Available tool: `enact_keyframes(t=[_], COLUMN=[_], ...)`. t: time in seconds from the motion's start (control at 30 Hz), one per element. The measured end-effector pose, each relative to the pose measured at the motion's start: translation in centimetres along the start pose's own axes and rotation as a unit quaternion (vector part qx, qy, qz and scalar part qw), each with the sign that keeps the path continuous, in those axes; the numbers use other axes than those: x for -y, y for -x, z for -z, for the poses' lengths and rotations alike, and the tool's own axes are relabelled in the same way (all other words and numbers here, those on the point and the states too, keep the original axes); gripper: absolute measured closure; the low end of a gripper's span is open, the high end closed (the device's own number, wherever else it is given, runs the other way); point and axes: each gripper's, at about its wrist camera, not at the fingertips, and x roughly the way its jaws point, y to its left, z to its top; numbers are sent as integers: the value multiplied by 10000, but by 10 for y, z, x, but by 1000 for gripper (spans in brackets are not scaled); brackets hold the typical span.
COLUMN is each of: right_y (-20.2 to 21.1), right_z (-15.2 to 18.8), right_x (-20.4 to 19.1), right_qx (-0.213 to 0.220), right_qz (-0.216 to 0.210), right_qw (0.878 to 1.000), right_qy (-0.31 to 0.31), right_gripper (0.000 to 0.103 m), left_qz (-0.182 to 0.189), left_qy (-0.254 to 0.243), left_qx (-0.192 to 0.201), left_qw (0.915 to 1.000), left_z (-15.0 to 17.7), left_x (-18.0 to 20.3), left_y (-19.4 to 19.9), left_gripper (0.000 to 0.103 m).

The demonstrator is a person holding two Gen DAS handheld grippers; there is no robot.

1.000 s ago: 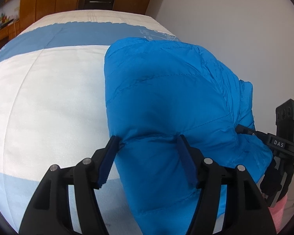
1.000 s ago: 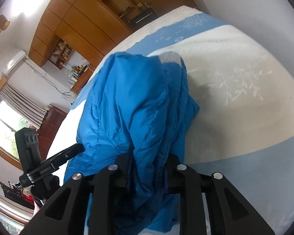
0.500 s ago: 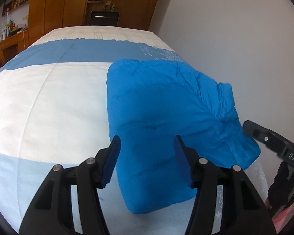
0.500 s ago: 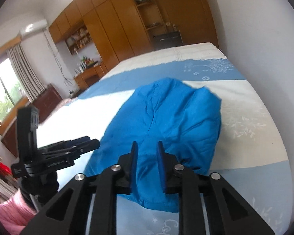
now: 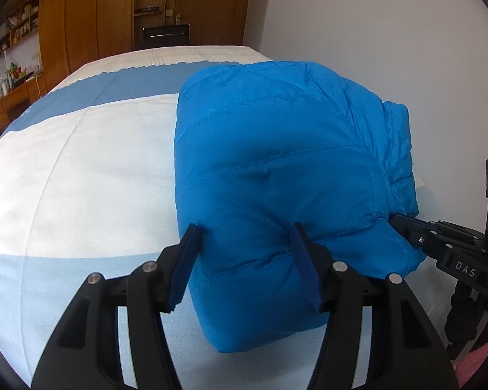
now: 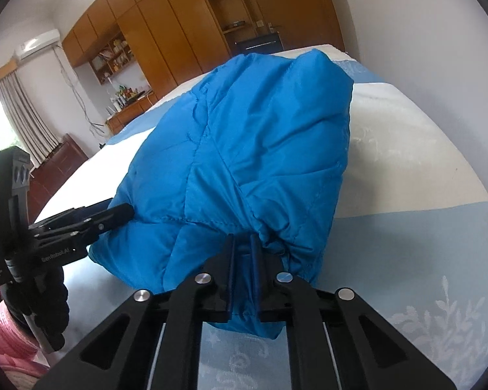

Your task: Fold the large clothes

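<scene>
Gripping a pinched fold at the near hem of the blue quilted jacket (image 6: 253,149), the right gripper (image 6: 242,243) is holding its two blue-padded fingers (image 6: 230,260) nearly together with fabric bunching between and around them. The left gripper (image 5: 244,240) is standing with its fingers (image 5: 301,260) spread wide, the near left corner of the jacket (image 5: 276,169) lying between them; the left pad is sitting just beside the jacket's left edge and the right pad is pressing on its top surface, clamping nothing. In the left wrist view the right gripper (image 5: 403,222) is entering from the right and meeting the jacket's near right corner; in the right wrist view the left gripper (image 6: 120,211) is reaching in from the left and touching the jacket's side. The jacket is lying folded into a thick, puffy bundle on the bed (image 5: 81,169), near the bed's wall-side edge, its long axis running away from both cameras toward the far end of the bed, with the rounded folded end pointing away. The bedspread is showing white and pale blue bands (image 6: 423,234). Beyond the bed, a wooden wardrobe (image 5: 81,16) is filling the far wall, beside a white wall (image 5: 374,26).
</scene>
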Motion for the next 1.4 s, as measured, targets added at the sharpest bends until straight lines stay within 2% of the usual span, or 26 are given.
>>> enact_keyframes(t=[0.07,0.13,0.23,0.33,0.43,0.57,0.63,0.67,0.73,0.87,1.03,1.13,1.2,1.33,1.4], right_y=[3,17,33,38,19,-20,-41,-49,-60,-82,-95,-86,-69,-26,-14], right_z=[-6,-18,-40,-76,-114,-141,-148,-148,-147,-139,-129,-131,-129,-121,-111], right_x=[-5,-9,-10,-18,-22,-18,-6,0,14,37,52,51,46,19,6], right_qx=[-58,-97,86,316,259,81,-30,-71,-137,-294,-317,-252,-75,300,302], right_qz=[52,-130,-300,-98,28,491,534,552,565,509,343,338,336,322,268], right_qw=[9999,9998,9994,9989,9989,9978,9982,9983,9983,9980,9977,9975,9978,9989,9992], right_qy=[154,147,117,326,386,434,257,169,38,-252,-489,-564,-566,-143,44], right_gripper=[96,92,91,90,90,90,90,91,95,97,98,98,93,90,90], left_qz=[98,250,474,607,766,676,765,820,834,895,940,784,657,514,422], left_qy=[84,193,454,592,693,609,628,668,706,712,801,712,689,555,481], left_qx=[-97,-233,-284,-234,-383,-473,-664,-815,-907,-1092,-1199,-1118,-986,-523,-352], left_qw=[9999,9992,9974,9961,9939,9947,9929,9910,9899,9874,9851,9881,9906,9958,9973], left_z=[-6,-15,-38,-71,-103,-131,-137,-139,-139,-142,-140,-140,-139,-126,-111], left_x=[-5,-11,-26,-34,-33,-25,-24,-24,-25,-31,-36,-36,-34,-32,-30], left_y=[3,3,6,4,-13,-40,-58,-71,-84,-111,-120,-109,-92,-45,-24], left_gripper=[46,46,48,48,48,50,50,50,49,47,47,47,49,49,49])
